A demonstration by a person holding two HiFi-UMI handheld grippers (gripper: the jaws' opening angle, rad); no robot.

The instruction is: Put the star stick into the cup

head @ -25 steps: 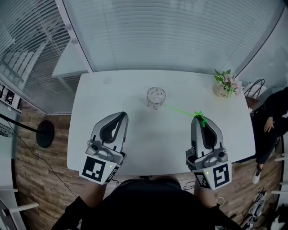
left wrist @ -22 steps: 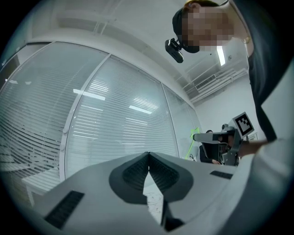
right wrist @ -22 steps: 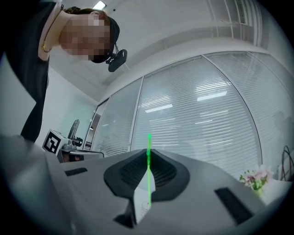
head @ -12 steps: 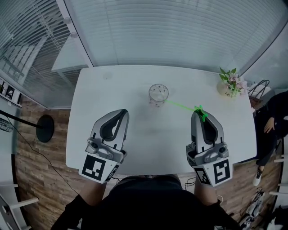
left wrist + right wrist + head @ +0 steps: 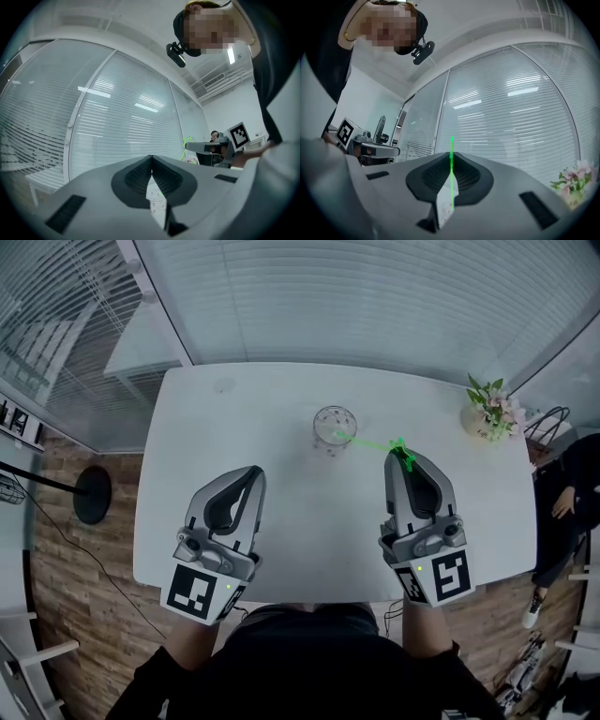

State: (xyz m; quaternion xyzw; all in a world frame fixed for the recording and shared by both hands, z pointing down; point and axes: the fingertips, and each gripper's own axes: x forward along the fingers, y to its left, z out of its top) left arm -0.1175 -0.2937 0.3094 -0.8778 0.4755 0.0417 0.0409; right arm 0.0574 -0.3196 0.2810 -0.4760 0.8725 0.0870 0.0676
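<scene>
The green star stick point(image 5: 367, 442) reaches leftward, its free tip at the rim of the glass cup point(image 5: 335, 427) on the desk point(image 5: 234, 418). The tip looks best steered down inside the mouth before letting go. The right gripper point(image 5: 400, 454) has its jaws clamped on the stick's star end. The left gripper point(image 5: 251, 476) sits aside, jaws together and empty.

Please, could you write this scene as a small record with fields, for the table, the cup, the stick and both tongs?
surface: white table, rounded corners
container: clear cup, upright, near the middle
tool: green star stick, thin end over the cup's mouth
right: right tongs shut on the star stick at its star end
left: left tongs shut, holding nothing
other: flowers at the far right edge
</scene>
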